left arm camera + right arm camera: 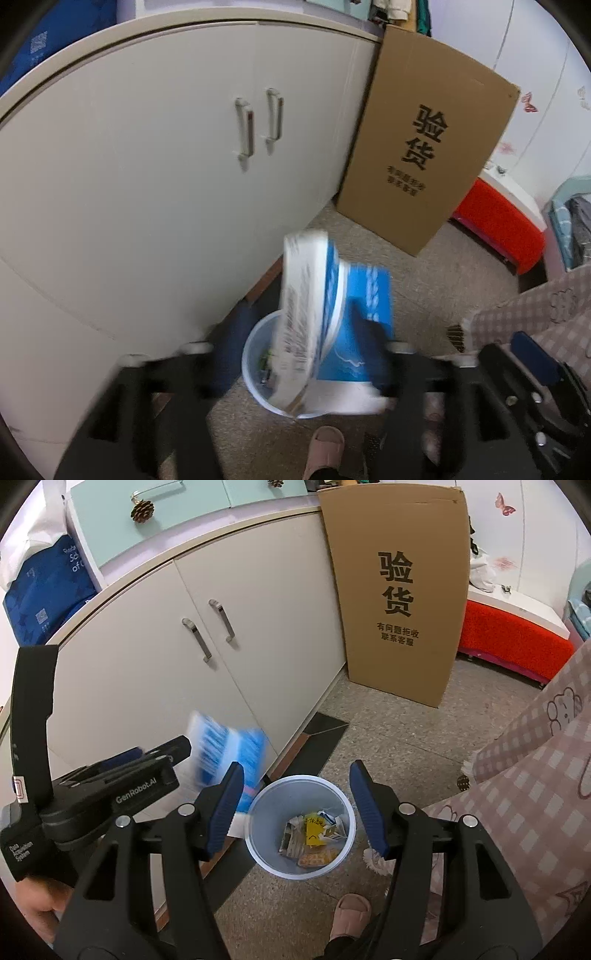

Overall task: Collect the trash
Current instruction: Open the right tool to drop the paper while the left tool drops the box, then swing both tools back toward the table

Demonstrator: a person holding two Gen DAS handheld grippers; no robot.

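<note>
A blue-and-white printed package [314, 314] hangs blurred and tilted between the fingers of my left gripper [303, 343], right over the pale translucent trash bin [251, 354]. The left finger stands clear of it, so the jaws are open. In the right wrist view the same package [229, 749] shows just past the left gripper's tip, left of the bin [258, 849]. Crumpled wrappers and a yellow packet [314, 834] lie in the bin. My right gripper [297, 775] is open above the bin with nothing between its blue pads [225, 808].
A white two-door cabinet [221, 627] stands close behind the bin. A tall cardboard box [399, 590] leans at its right end, with a red bench [509, 642] beyond. A person's pink slipper [349, 915] and checked clothing [535, 775] are near the bin on speckled floor.
</note>
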